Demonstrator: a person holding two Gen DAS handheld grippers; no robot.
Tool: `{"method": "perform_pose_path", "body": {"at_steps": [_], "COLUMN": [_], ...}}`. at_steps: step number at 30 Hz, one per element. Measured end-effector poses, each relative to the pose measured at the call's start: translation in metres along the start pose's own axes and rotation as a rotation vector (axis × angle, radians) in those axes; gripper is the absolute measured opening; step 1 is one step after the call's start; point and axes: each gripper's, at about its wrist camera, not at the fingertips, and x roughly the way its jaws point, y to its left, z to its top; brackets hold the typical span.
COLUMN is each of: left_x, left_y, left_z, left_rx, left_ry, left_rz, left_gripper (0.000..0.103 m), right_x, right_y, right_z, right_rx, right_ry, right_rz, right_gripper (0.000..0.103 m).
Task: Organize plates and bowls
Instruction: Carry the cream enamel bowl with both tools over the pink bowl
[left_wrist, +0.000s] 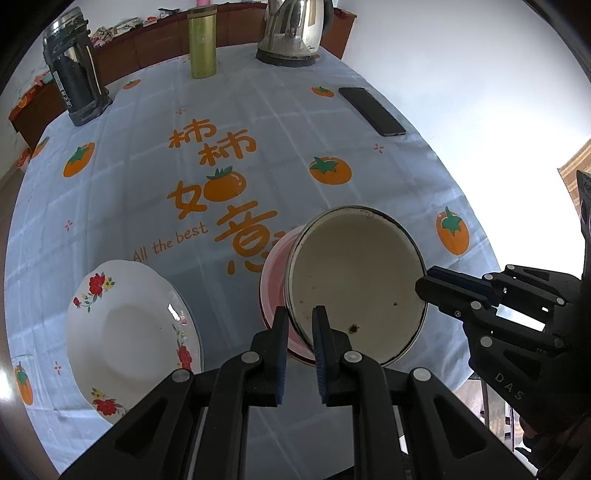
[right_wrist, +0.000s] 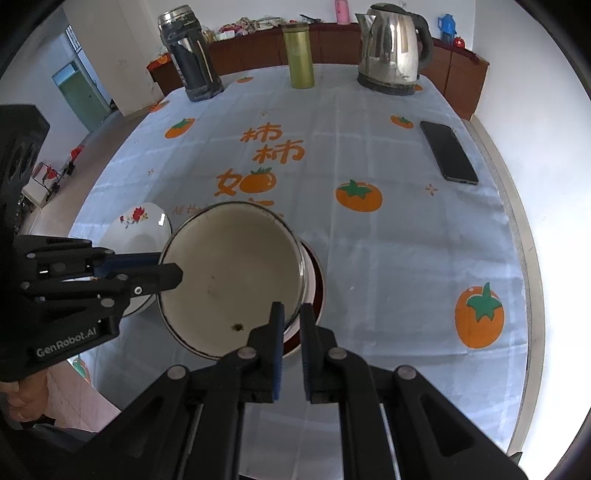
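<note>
A cream enamel bowl (left_wrist: 354, 280) with a dark rim hangs tilted just over a red bowl (left_wrist: 275, 280) that stands on the tablecloth. My left gripper (left_wrist: 300, 321) is shut on the cream bowl's near-left rim. My right gripper (left_wrist: 421, 290) pinches the opposite rim. In the right wrist view the cream bowl (right_wrist: 229, 273) covers most of the red bowl (right_wrist: 317, 291), with my right gripper (right_wrist: 291, 314) shut on its rim and my left gripper (right_wrist: 177, 271) clamped on the left side. A white floral plate (left_wrist: 125, 332) lies to the left, also seen as the plate (right_wrist: 140, 221).
At the table's far edge stand a steel kettle (right_wrist: 391, 48), a green flask (right_wrist: 298, 55) and a dark jar (right_wrist: 188, 55). A black phone (right_wrist: 448, 151) lies at the right. The table edge (right_wrist: 517, 206) runs close on the right.
</note>
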Motion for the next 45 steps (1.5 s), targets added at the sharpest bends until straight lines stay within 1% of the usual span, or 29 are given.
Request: {"method": "perform_pose_path", "body": {"at_steps": [45], "left_x": [0.014], "left_y": [0.003], "left_z": [-0.004], "left_rx": [-0.025], "left_ry": [0.018], "left_rz": [0.006], "left_gripper": [0.014], "right_x": [0.016], "right_y": [0.0], "right_z": [-0.005], "right_rx": [0.007], "right_ry": [0.024], "right_rz": [0.004], "right_gripper": [0.008]}}
